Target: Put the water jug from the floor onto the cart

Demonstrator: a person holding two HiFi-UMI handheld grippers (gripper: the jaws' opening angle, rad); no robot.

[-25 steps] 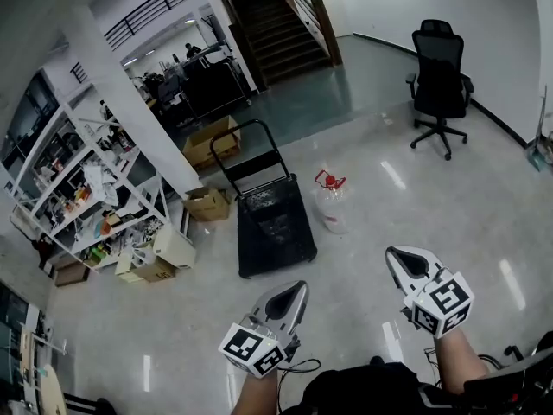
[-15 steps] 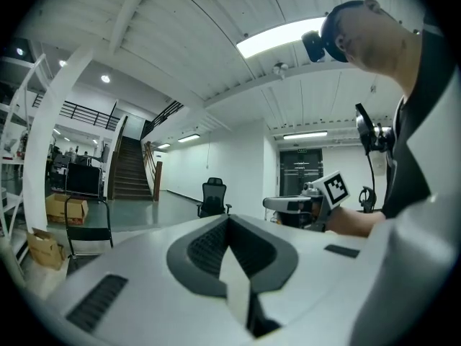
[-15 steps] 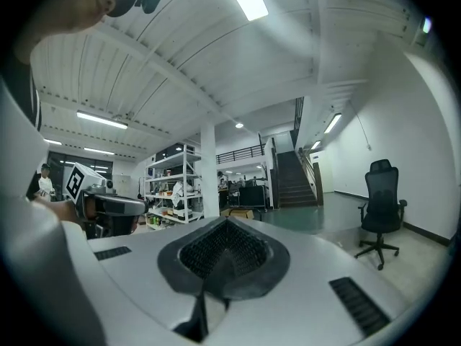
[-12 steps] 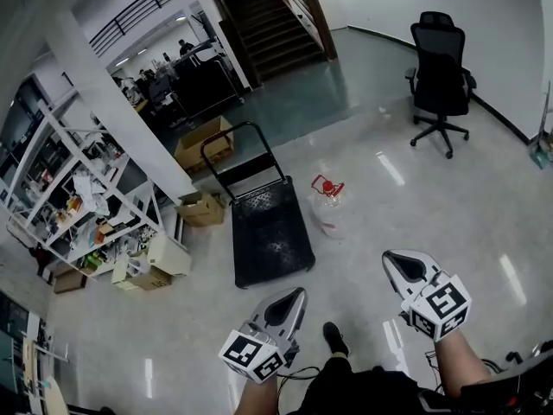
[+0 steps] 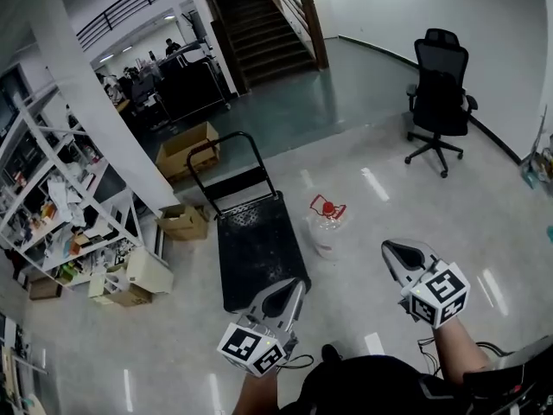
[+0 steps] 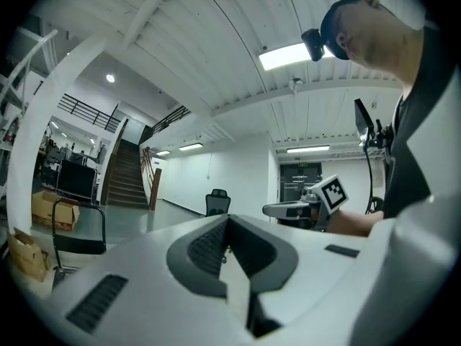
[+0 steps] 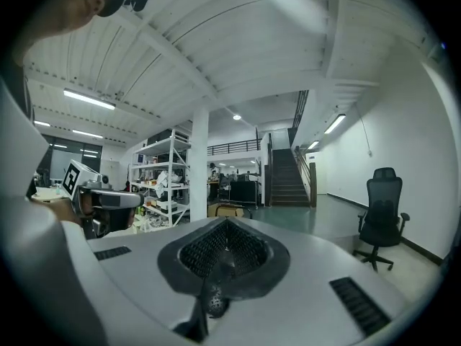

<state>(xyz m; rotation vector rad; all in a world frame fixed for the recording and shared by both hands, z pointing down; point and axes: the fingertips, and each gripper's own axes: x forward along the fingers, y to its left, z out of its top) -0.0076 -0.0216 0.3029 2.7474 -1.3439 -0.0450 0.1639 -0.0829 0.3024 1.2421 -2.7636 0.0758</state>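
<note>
A clear water jug (image 5: pixel 324 225) with a red cap and handle stands on the floor, just right of the black flat cart (image 5: pixel 257 247) with its upright push handle (image 5: pixel 226 157). In the head view my left gripper (image 5: pixel 297 284) hovers over the cart's near end, jaws together and empty. My right gripper (image 5: pixel 387 249) is held to the right of and nearer than the jug, apart from it, jaws also together with nothing in them. Both point level, ahead into the room. The jug is hidden in both gripper views.
A black office chair (image 5: pixel 440 98) stands at the back right. Cardboard boxes (image 5: pixel 183 150) and a white shelf rack (image 5: pixel 54 206) with clutter line the left. A white pillar (image 5: pixel 86 93) rises behind the cart, stairs (image 5: pixel 259 24) beyond. Glossy floor surrounds the jug.
Both grippers have travelled forward with the person; the cart and jug now lie much closer, the left gripper reaching the cart's near end. Both jaws stayed shut.
</note>
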